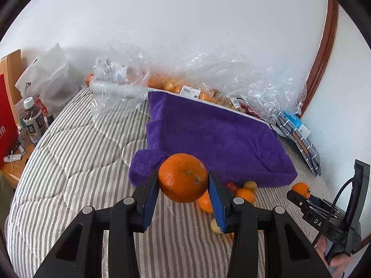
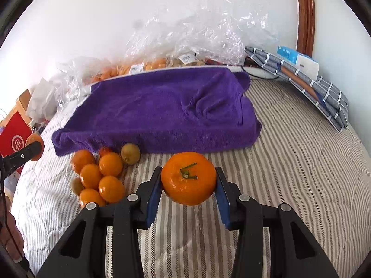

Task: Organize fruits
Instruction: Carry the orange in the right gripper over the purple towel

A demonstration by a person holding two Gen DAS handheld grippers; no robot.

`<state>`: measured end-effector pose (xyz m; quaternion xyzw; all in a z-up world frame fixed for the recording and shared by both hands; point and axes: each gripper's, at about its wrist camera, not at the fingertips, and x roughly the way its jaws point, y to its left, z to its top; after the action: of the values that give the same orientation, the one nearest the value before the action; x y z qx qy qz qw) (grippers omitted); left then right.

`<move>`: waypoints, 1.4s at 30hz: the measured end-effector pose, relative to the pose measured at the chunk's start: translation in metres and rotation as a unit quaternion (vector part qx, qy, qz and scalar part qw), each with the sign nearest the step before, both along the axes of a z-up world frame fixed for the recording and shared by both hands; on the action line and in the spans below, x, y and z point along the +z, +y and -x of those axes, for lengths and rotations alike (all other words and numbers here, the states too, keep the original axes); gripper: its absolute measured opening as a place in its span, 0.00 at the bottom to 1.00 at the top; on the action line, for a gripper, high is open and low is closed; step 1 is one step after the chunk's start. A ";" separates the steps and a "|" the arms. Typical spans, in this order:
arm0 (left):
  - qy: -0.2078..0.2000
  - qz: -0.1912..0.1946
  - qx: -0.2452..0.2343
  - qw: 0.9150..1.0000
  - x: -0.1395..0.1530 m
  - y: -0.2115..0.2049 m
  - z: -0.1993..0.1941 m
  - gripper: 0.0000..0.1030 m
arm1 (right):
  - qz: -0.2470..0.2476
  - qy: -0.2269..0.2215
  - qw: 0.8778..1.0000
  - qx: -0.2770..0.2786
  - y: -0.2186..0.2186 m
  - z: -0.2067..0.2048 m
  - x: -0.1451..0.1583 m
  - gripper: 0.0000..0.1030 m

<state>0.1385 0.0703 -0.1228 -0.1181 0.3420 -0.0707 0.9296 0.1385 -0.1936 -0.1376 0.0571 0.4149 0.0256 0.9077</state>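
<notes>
Each gripper's jaws clamp one orange: the left gripper (image 1: 184, 185) holds an orange (image 1: 183, 178), the right gripper (image 2: 188, 185) another (image 2: 188, 178), both above the striped bed (image 2: 289, 150), near the purple towel (image 2: 162, 106). Smooth round skin could slip free and roll into the fruit pile (image 2: 99, 176).

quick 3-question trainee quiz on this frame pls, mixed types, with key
1. True or false: the left tongs are empty.
2. The loose fruit pile lies on the striped quilt: A) on top of the purple towel B) in front of the towel's edge C) inside the clear plastic bags.
3. Fill in: the orange in the right tongs shows a green ____ on top.

Key: 1 false, they grip an orange; 2 B; 3 stem.
</notes>
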 end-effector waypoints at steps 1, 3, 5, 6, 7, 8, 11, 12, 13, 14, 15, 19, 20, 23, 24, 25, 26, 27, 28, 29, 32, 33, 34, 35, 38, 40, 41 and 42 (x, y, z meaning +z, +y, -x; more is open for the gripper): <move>-0.004 -0.003 0.000 1.000 0.005 -0.002 -0.005 0.39 | -0.001 -0.004 1.000 0.000 -0.001 -0.003 0.003 0.42; -0.019 -0.020 0.003 1.000 0.013 -0.007 -0.014 0.39 | -0.003 -0.012 1.000 0.001 -0.003 -0.012 0.011 0.42; -0.025 -0.035 0.005 0.999 0.019 -0.013 -0.025 0.39 | -0.006 -0.022 1.000 0.000 -0.006 -0.022 0.018 0.42; -0.025 -0.034 0.003 0.999 0.022 -0.015 -0.032 0.39 | -0.007 -0.029 1.000 -0.001 -0.009 -0.028 0.021 0.42; -0.025 -0.030 0.002 0.999 0.024 -0.015 -0.039 0.39 | -0.007 -0.032 0.999 -0.002 -0.011 -0.033 0.023 0.42; -0.025 -0.028 0.004 0.999 0.026 -0.016 -0.045 0.39 | -0.005 -0.036 0.999 -0.003 -0.013 -0.040 0.026 0.42; -0.033 -0.036 0.012 0.999 0.031 -0.019 -0.063 0.39 | 0.000 -0.047 0.999 -0.004 -0.017 -0.056 0.031 0.42; -0.034 -0.039 0.013 0.999 0.032 -0.021 -0.070 0.39 | 0.001 -0.051 0.999 -0.005 -0.018 -0.062 0.033 0.42; -0.034 -0.040 0.013 0.999 0.032 -0.022 -0.077 0.39 | 0.001 -0.054 0.999 -0.005 -0.020 -0.067 0.034 0.42; -0.033 -0.039 0.012 0.999 0.032 -0.023 -0.083 0.39 | 0.002 -0.057 0.998 -0.005 -0.021 -0.073 0.035 0.42; -0.029 -0.038 0.011 0.999 0.031 -0.025 -0.090 0.39 | 0.003 -0.058 0.998 -0.006 -0.022 -0.080 0.036 0.42; -0.018 -0.037 0.009 0.999 0.025 -0.034 -0.113 0.39 | 0.003 -0.063 0.998 -0.005 -0.021 -0.101 0.037 0.42; -0.016 -0.033 0.008 0.999 0.023 -0.036 -0.118 0.39 | 0.004 -0.065 0.998 -0.006 -0.021 -0.106 0.037 0.42; -0.004 -0.024 0.007 1.000 0.015 -0.041 -0.132 0.39 | 0.006 -0.065 0.998 -0.007 -0.019 -0.120 0.033 0.42; -0.001 -0.027 0.006 1.000 0.012 -0.043 -0.135 0.39 | 0.005 -0.063 0.998 -0.008 -0.019 -0.124 0.030 0.42; 0.002 -0.032 0.006 0.999 0.008 -0.044 -0.138 0.39 | 0.001 -0.059 0.998 -0.007 -0.019 -0.127 0.027 0.42; 0.005 -0.036 0.008 0.999 0.003 -0.045 -0.140 0.39 | -0.003 -0.054 0.999 -0.006 -0.019 -0.131 0.022 0.42; 0.009 -0.037 0.010 0.999 -0.002 -0.044 -0.142 0.39 | -0.004 -0.049 0.999 -0.006 -0.020 -0.133 0.017 0.42; 0.012 -0.035 0.011 0.999 -0.006 -0.043 -0.144 0.39 | -0.003 -0.043 0.999 -0.007 -0.019 -0.135 0.012 0.42; 0.017 -0.032 0.012 0.999 -0.009 -0.041 -0.145 0.39 | -0.003 -0.038 0.999 -0.007 -0.019 -0.137 0.006 0.42; 0.032 -0.022 0.019 0.999 -0.018 -0.032 -0.149 0.39 | -0.003 -0.025 1.000 -0.005 -0.019 -0.140 -0.007 0.42; 0.035 -0.021 0.022 0.999 -0.022 -0.029 -0.149 0.39 | -0.005 -0.022 1.000 -0.003 -0.019 -0.140 -0.010 0.42; 0.040 -0.024 0.025 0.999 -0.026 -0.028 -0.151 0.39 | -0.006 -0.020 1.000 0.000 -0.019 -0.141 -0.012 0.42; 0.047 -0.026 0.027 0.998 -0.029 -0.027 -0.153 0.39 | -0.006 -0.017 1.000 0.003 -0.018 -0.141 -0.014 0.42; 0.065 -0.027 0.025 0.997 -0.038 -0.027 -0.156 0.39 | 0.004 -0.013 1.000 0.006 -0.015 -0.142 -0.019 0.42; 0.069 -0.034 0.021 0.997 -0.040 -0.032 -0.156 0.39 | 0.005 -0.011 1.000 0.006 -0.015 -0.142 -0.021 0.42; 0.067 -0.037 0.015 0.997 -0.040 -0.035 -0.155 0.39 | 0.005 -0.009 1.000 0.007 -0.015 -0.142 -0.023 0.42; 0.066 -0.042 0.009 0.997 -0.040 -0.039 -0.155 0.39 | 0.004 -0.007 1.000 0.009 -0.014 -0.142 -0.024 0.42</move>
<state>0.2938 0.0316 -0.1629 -0.0864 0.4044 -0.0397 0.9096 0.2801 -0.2078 -0.1618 0.0495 0.4092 0.0325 0.9105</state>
